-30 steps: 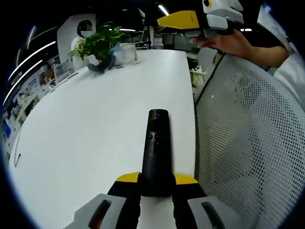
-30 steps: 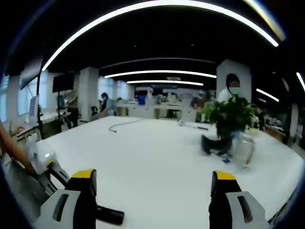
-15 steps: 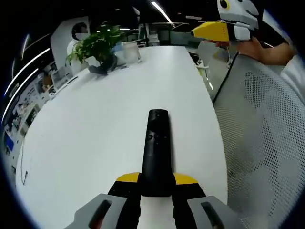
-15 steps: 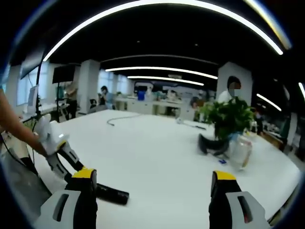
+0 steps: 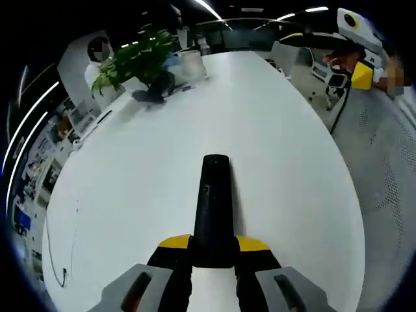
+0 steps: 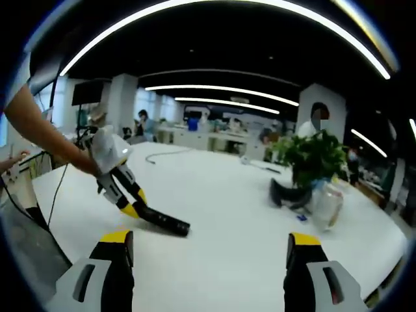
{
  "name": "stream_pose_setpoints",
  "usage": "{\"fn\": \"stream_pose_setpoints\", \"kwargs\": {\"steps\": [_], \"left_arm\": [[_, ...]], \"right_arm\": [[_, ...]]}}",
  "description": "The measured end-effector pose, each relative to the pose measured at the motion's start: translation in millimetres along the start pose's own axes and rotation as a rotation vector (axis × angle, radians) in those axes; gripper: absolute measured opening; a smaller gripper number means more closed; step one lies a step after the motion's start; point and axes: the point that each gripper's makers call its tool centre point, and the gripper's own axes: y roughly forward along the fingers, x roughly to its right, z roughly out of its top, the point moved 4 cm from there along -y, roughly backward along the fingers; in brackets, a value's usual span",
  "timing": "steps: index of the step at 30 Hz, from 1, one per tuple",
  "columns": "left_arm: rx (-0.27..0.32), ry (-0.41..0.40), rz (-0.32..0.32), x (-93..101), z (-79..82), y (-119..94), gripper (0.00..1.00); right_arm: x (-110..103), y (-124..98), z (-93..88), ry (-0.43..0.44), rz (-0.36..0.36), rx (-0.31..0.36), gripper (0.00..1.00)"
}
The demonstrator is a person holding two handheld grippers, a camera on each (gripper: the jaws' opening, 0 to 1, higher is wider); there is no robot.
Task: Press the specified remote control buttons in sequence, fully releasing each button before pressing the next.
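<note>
In the left gripper view, the left gripper point(image 5: 213, 250) has its fingers closed around the near end of the black remote control point(image 5: 213, 208), held over the white surface point(image 5: 130, 195). In the right gripper view, the right gripper point(image 6: 209, 250) hovers, fingers spread wide, gripping nothing; a potted plant point(image 6: 311, 162) stands right.

Ahead of the right gripper point(image 6: 207, 260), whose jaws stand wide apart, the white table point(image 6: 227, 214) lies bare. Forward and left, the left gripper point(image 6: 133, 207) and the remote point(image 6: 166, 222) it clamps block the way. Far ahead to the right stand a potted plant point(image 6: 311, 162) and a glass jar point(image 6: 328, 203).
</note>
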Motion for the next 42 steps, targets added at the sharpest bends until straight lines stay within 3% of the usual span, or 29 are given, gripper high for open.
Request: {"fn": "stream_pose_setpoints", "kwargs": {"steps": [7,12,29,42], "left_arm": [[-0.030,0.037,0.021,-34.0,0.0,-0.4,0.23],[-0.039,0.025,0.031,-56.2,-4.7,7.2,0.23],[-0.113,0.099,0.051,-136.4,-18.6,37.2,0.23],[-0.147,0.125,0.041,-177.7,-21.5,49.9,0.23]], "right_arm": [[-2.1,1.4,-3.3,-0.024,0.006,-0.022,0.98],[-1.6,1.1,-3.4,-0.021,0.005,-0.024,0.95],[1.0,6.0,-12.9,-0.029,-0.017,-0.091,0.94],[2.5,7.5,-15.3,-0.016,-0.031,-0.115,0.93]]}}
